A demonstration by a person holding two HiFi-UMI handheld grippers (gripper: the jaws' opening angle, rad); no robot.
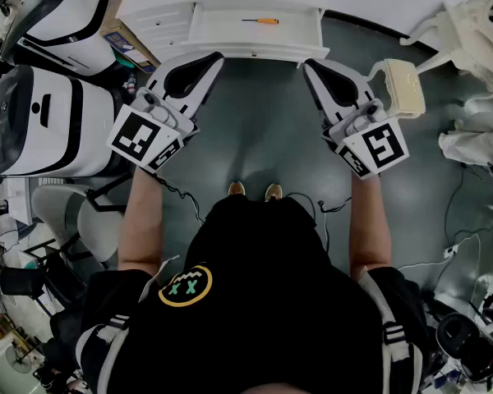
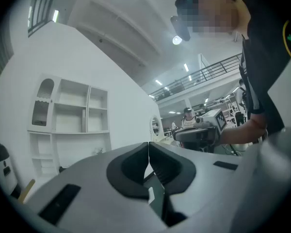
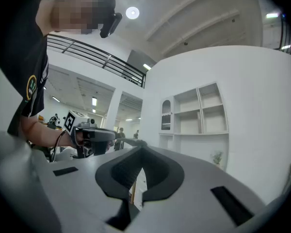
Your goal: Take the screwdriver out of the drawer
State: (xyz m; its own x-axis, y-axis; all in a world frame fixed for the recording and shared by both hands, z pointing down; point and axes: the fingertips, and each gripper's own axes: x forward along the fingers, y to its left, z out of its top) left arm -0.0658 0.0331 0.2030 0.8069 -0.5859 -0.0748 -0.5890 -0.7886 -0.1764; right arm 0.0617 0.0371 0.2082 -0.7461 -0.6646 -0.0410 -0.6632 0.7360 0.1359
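Screwdriver (image 1: 267, 21) lies in open drawer (image 1: 255, 48); left hand-held gripper (image 1: 217, 57) and right hand-held gripper (image 1: 306, 62) clenched empty over grey floor (image 1: 255, 130).

The right hand-held gripper (image 3: 140, 148) fills the lower part of the view, its grey jaws brought together at the tips with nothing between the dark pads (image 3: 121, 171). To the left a person (image 3: 17, 76) in a black shirt with a round yellow emblem (image 3: 33, 86) holds the left hand-held gripper (image 3: 135, 141) level; its marker cube (image 3: 70, 122) faces this way and its jaws reach toward the right one's tips. Behind stands a white shelf unit (image 3: 199, 110) set in a curved white wall (image 3: 252, 91) — a small plant (image 3: 217, 157) sits beside it. Above are a round ceiling lamp (image 3: 132, 12) and a dark railing (image 3: 97, 59).
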